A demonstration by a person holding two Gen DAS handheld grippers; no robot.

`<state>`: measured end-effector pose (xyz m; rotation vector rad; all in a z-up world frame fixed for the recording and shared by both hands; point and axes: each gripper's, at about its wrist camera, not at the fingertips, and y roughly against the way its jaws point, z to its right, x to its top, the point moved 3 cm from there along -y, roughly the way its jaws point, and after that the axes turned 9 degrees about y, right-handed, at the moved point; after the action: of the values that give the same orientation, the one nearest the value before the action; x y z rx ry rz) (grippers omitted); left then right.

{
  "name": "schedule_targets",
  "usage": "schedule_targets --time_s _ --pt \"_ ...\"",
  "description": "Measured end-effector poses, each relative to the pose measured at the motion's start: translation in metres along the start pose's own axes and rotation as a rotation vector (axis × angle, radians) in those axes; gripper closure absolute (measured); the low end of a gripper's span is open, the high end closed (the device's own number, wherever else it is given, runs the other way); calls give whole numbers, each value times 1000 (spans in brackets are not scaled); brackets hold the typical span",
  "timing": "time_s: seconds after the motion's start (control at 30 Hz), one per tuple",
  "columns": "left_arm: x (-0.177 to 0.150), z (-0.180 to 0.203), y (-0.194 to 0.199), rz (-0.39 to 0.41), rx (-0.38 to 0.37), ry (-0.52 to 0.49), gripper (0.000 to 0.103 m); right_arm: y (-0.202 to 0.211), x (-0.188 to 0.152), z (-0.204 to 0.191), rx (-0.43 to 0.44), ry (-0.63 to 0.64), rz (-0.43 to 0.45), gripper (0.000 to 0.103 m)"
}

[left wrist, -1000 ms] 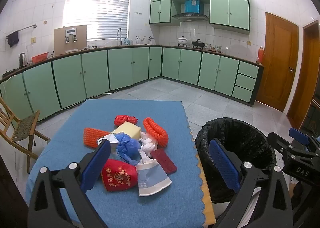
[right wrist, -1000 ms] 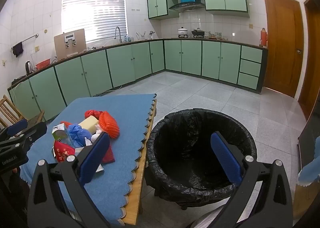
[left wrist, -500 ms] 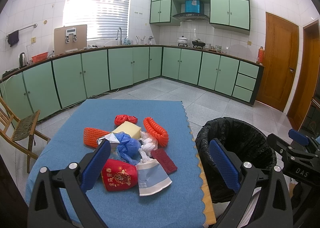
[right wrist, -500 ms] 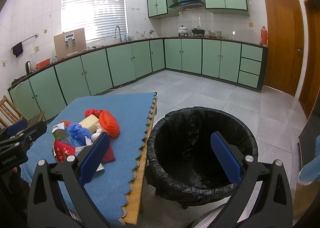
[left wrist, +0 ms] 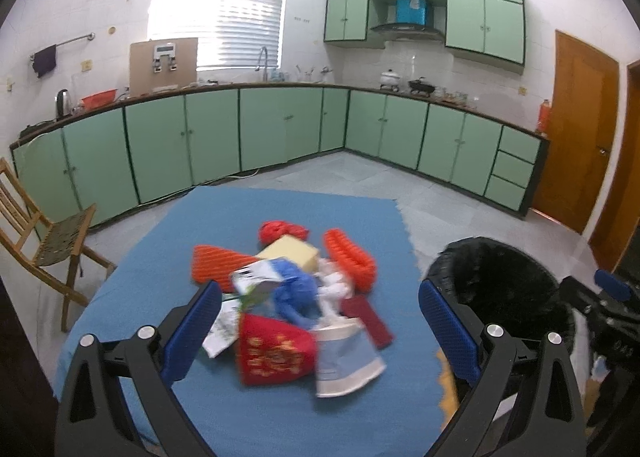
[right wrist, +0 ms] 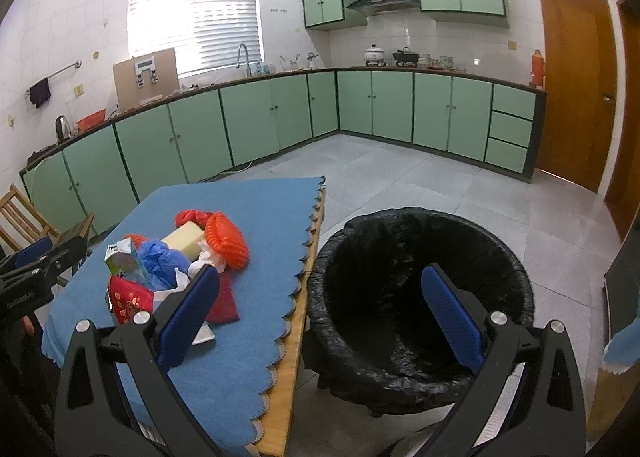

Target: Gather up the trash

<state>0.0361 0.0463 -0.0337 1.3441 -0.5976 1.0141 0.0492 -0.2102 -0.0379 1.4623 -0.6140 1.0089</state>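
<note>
A pile of trash lies on the blue tablecloth (left wrist: 168, 257): a red packet (left wrist: 274, 353), a white and blue paper cup (left wrist: 346, 357), a crumpled blue bag (left wrist: 294, 291), a small carton (left wrist: 256, 281), orange foam nets (left wrist: 350, 259), a yellow sponge block (left wrist: 290, 253). My left gripper (left wrist: 320, 331) is open and empty above the near side of the pile. My right gripper (right wrist: 320, 315) is open and empty, hovering between the table edge and the black-lined trash bin (right wrist: 420, 297). The pile also shows in the right wrist view (right wrist: 180, 257).
The bin (left wrist: 500, 281) stands on the floor right of the table. A wooden chair (left wrist: 36, 229) stands left of the table. Green cabinets (left wrist: 280, 129) line the far walls. A wooden door (right wrist: 576, 89) is at right.
My left gripper has moved forward and lower toward the pile, which looks larger and blurred. The right gripper has barely moved.
</note>
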Motion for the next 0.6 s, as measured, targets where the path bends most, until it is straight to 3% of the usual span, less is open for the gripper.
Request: schedule_targets --time_s 0.27,0.4,0.6 --pt "-16 -47 -37 -41 126 -10 7 -44 -1 -33 68 45 -28 7" --pt "-26 -61 -53 -74 144 1 9 -71 -5 -51 135 57 -71 24" --pt "-33 -77 -68 -114 144 16 18 -104 -14 -76 180 76 -134 27"
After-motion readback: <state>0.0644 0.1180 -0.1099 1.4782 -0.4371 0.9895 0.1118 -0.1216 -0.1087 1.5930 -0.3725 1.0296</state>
